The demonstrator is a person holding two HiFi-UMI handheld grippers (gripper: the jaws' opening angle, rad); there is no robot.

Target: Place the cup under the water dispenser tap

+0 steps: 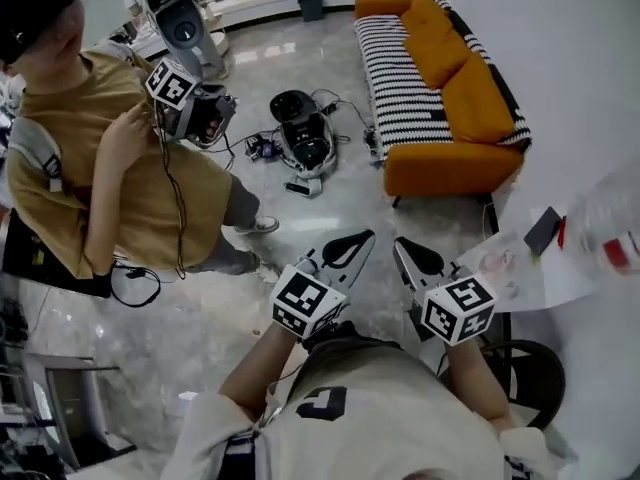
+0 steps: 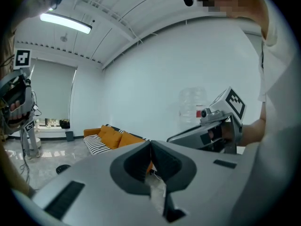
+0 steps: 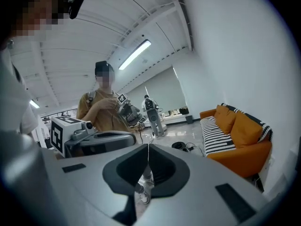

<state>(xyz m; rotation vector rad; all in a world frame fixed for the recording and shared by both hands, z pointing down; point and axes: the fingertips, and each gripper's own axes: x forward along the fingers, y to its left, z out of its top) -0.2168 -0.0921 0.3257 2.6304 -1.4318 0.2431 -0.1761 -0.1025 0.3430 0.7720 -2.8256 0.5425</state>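
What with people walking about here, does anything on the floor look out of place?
Yes: a black device lies on the floor beside the sofa, with loose cables sprawled around it. That is a likely trip hazard near the standing person.

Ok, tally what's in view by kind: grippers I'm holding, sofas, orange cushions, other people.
Grippers: 2 (left gripper, right gripper)
Sofa: 1
Orange cushions: 2 ()
Other person: 1
Total: 6

left hand-held gripper (image 1: 348, 250): jaws together, empty | right hand-held gripper (image 1: 412, 258): jaws together, empty
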